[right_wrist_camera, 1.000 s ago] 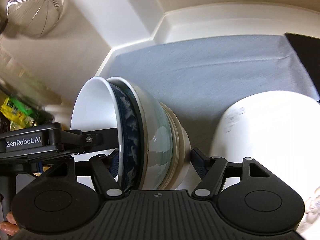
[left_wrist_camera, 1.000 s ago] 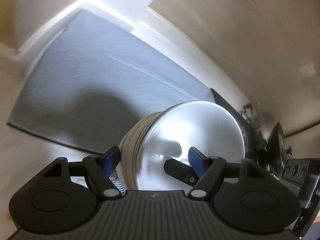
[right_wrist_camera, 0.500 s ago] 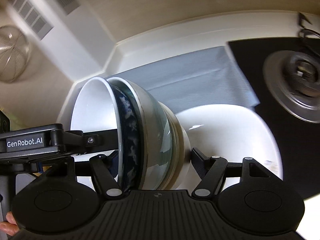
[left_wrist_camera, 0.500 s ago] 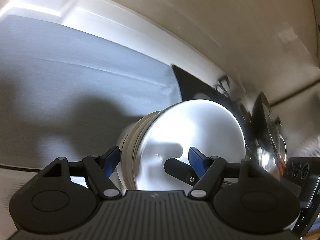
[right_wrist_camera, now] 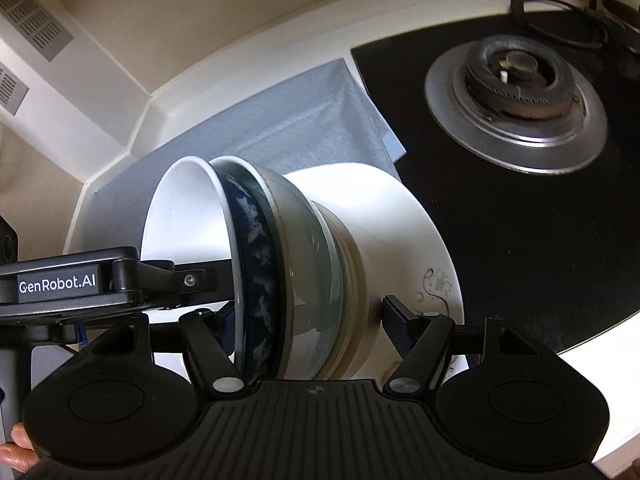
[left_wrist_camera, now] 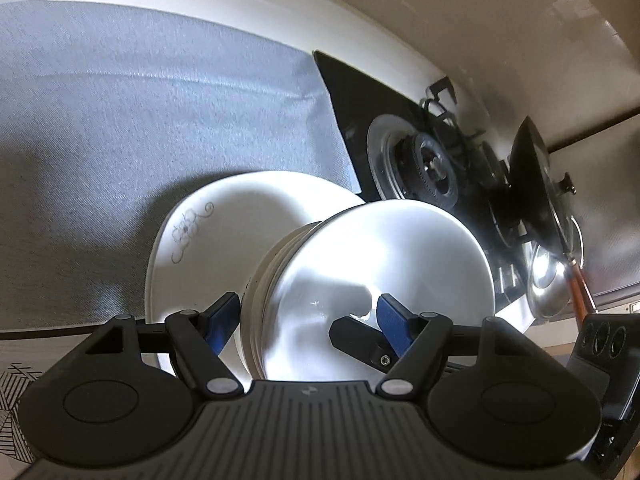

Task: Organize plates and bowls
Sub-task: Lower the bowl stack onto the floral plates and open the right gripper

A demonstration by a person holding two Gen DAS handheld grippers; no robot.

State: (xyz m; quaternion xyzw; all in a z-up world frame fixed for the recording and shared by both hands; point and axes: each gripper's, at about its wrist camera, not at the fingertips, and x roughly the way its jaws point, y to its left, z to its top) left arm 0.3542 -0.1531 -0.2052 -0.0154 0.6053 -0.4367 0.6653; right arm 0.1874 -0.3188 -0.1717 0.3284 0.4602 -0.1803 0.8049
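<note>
We hold the nested stack of bowls (right_wrist_camera: 280,272) from both sides: left gripper (left_wrist_camera: 302,320) and right gripper (right_wrist_camera: 308,320) each clamp it. It hangs just over the white plate (left_wrist_camera: 208,240) beside the stove (right_wrist_camera: 516,104). Setting down remains, we judge.

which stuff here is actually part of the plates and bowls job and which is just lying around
Job:
stack of bowls, held from both sides by the left gripper and right gripper
white plate beneath the stack
grey mat

Lying about:
gas burner
black stovetop
dark pan
</note>
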